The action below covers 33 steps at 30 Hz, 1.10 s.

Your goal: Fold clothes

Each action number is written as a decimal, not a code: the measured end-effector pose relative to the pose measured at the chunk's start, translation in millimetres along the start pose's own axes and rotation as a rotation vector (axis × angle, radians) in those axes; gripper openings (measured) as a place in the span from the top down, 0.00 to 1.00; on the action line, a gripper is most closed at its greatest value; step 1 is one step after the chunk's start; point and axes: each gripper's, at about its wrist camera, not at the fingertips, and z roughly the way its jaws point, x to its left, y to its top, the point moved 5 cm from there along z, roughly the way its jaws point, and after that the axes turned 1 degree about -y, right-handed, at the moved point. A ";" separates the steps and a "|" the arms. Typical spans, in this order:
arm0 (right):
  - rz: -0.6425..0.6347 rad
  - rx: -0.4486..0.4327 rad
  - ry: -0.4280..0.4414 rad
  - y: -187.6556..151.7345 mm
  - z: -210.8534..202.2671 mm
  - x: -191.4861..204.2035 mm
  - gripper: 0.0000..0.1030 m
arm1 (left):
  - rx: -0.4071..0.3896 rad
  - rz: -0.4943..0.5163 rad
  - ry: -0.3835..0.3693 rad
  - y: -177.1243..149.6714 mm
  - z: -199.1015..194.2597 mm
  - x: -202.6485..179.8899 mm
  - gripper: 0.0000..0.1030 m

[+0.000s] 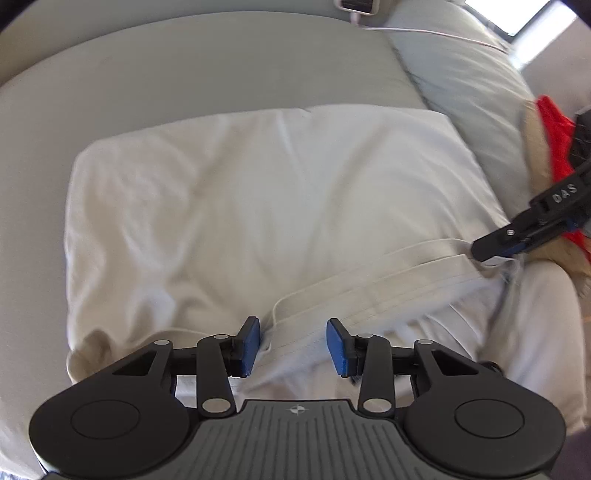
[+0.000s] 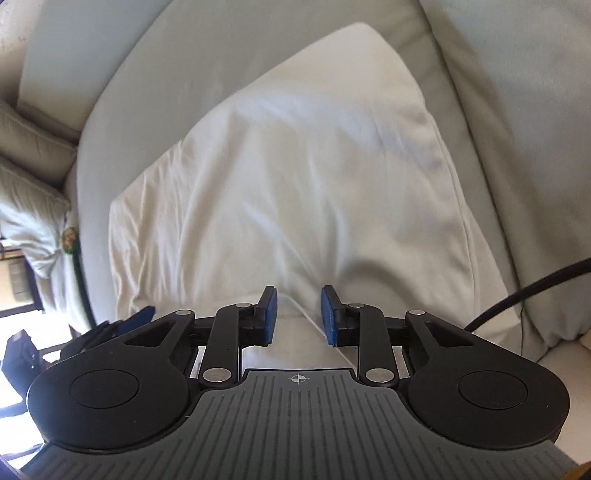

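Garment, white, lies spread on the grey sofa seat cushion, partly folded, with a ribbed hem band running across its near right part. In the left wrist view the left tongs point steeply down over the near edge of the cloth; the blue pads stand apart, the hem end lying between them, and neither pad visibly presses it. The right tongs enter from the right edge, tips at the far end of the hem band; a bit of white fabric shows at the tips, but whether they pinch it cannot be told here. Behind them a red cloth lies against the back cushion, and a thin white cable crosses the cushion top.

In the right wrist view the right tongs hover over the garment's near edge, pads partly spread, a raised fold of white cloth rising between them without clear contact. The left tongs' blue tip peeks in at lower left. A black cable runs in from the right. A pillow sits at far left.
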 end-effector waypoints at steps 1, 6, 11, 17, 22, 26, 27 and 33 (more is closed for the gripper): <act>-0.024 0.059 0.025 -9.3 0.2 0.0 0.71 | 0.024 0.080 -0.001 -14.5 -6.0 -9.0 0.65; -0.287 0.240 -0.079 -81.8 -8.7 4.2 0.65 | 0.057 0.279 0.169 -68.9 -35.3 -25.3 0.65; -0.351 0.105 -0.044 -113.5 -41.9 21.4 0.63 | -0.199 0.083 0.183 -55.5 -66.4 -31.9 0.54; -0.220 -0.238 -0.038 -91.1 -43.9 30.5 0.54 | -0.288 -0.131 0.219 -18.7 -26.5 -51.7 0.55; 0.133 -0.216 0.280 -81.4 -21.7 0.2 0.54 | -0.198 -0.052 0.218 -37.1 -7.0 -71.7 0.48; 0.180 -0.287 0.512 -87.3 -49.7 -17.8 0.47 | -0.131 -0.106 0.202 -63.9 -5.9 -61.0 0.51; 0.194 -0.370 0.566 -87.0 -62.7 -24.5 0.47 | -0.110 -0.116 0.173 -71.5 -5.4 -61.1 0.51; 0.213 -1.028 0.277 -88.6 -136.0 -60.5 0.36 | -0.088 -0.066 0.130 -103.1 -20.6 -72.7 0.51</act>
